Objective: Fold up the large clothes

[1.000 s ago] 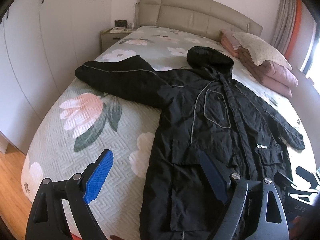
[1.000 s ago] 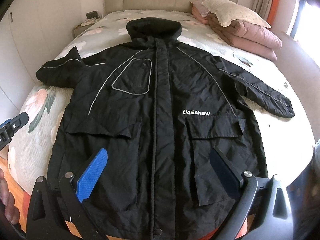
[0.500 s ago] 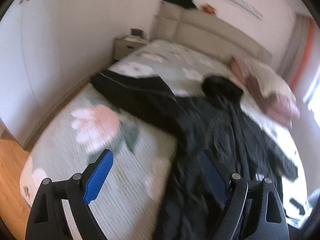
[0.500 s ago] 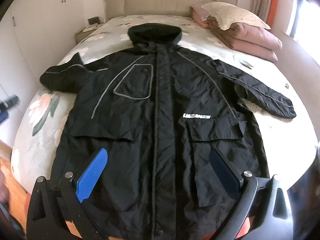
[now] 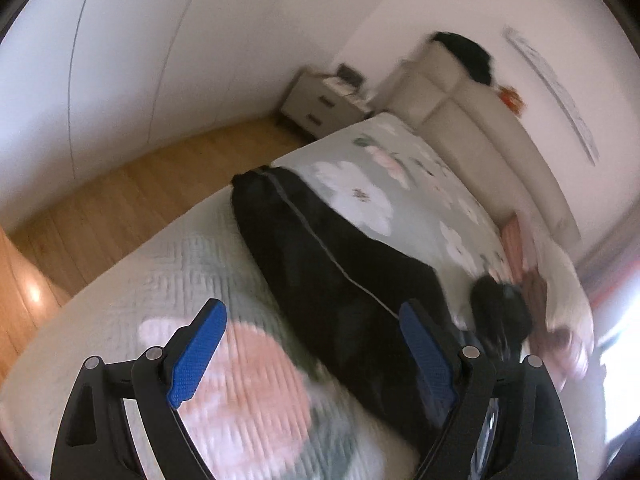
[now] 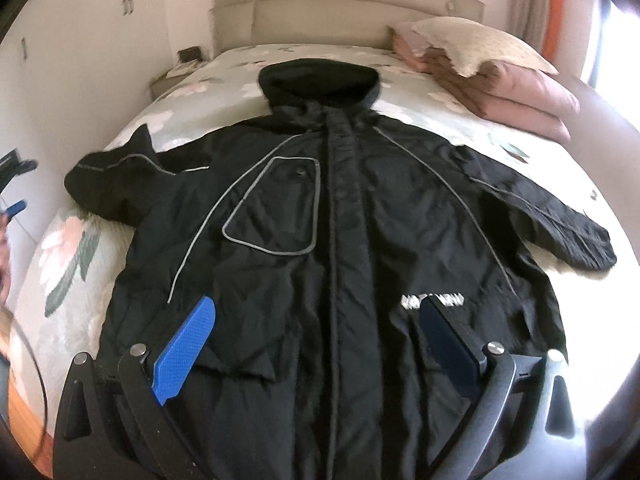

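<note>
I have swung my left gripper (image 5: 312, 354) toward the bed's (image 5: 192, 264) left edge over the coat's (image 6: 340, 240) sleeve (image 5: 320, 256); both grippers gape empty, the right gripper (image 6: 316, 352) above the flat, zipped coat.

I see daylight glare from window (image 6: 600, 36) at right, heavy motion blur in left view (bedspread (image 5: 240, 400) smeared), fisheye-dark corners.

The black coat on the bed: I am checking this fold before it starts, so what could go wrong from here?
1. The coat's sleeve ends at the bed's edge; a loose pinch by the open left gripper could let it slide off.
2. The coat lies wrinkled, so folding now may lock in creases.
3. The left wrist view is blurred, so the gripper may miss the cuff.
</note>
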`<state>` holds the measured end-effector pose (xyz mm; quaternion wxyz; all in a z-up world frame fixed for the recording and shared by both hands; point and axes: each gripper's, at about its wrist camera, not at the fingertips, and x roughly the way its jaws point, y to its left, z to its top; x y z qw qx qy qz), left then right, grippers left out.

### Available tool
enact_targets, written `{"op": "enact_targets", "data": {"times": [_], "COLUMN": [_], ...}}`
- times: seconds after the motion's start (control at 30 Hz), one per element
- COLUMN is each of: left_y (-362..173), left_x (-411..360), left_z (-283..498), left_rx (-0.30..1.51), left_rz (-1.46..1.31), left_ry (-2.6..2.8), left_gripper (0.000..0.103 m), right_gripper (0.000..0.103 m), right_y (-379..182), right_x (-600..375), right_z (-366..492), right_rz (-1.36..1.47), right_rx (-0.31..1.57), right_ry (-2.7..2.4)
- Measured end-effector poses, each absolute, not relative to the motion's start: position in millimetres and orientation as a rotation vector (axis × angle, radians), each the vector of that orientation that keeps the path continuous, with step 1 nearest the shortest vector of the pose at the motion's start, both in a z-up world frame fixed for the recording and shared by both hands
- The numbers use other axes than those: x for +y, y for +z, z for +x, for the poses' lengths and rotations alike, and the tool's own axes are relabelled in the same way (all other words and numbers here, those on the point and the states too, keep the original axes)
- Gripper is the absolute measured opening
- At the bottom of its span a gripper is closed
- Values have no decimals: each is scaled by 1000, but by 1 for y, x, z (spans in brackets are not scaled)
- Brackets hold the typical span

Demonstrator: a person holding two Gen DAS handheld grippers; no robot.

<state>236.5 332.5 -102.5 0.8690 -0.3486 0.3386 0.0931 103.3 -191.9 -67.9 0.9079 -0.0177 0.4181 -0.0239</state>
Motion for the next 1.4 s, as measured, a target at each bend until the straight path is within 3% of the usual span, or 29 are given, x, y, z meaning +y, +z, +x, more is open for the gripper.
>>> {"op": "enact_targets", "data": {"times": [0.23, 0.4, 0.43, 0.47, 0.57, 0.73, 0.9, 0.97, 1.17, 1.4], "left_y": [-177, -191, -192, -191, -183, -131, -172, -179, -118, -38], "left_x": [367, 366, 365, 365, 363, 359, 357, 352, 312, 191], "left_z": [317, 344, 352, 354, 351, 264, 260, 264, 249, 248], "left_rx": [767, 782, 798, 811, 796, 625, 844, 834, 615, 506], "left_rz": [-889, -849, -817, -802, -782, -745, -699, -664, -497, -300], "left_ry": [222, 249, 267, 274, 259, 419, 474, 452, 253, -97], "left_gripper": [89, 84, 64, 27, 14, 14, 14, 14, 14, 13], "right_gripper": [102, 102, 102, 102, 102, 102, 102, 102, 101, 101], "right_y": [-80, -101, -105, -108, -112, -105, -114, -121, -108, -91], "right_x": [-185, -191, -191, -191, -188, -181, -177, -177, -188, -210], "right_z": [135, 151, 153, 153, 154, 155, 161, 162, 149, 136], "right_rz": [-217, -204, -194, -183, -177, -189, -182, -185, -206, -133], "right_rx": [832, 886, 896, 904, 914, 887, 933, 968, 949, 930], "right_ry": [-46, -66, -64, -59, -51, -42, -36, -38, -36, -64]}}
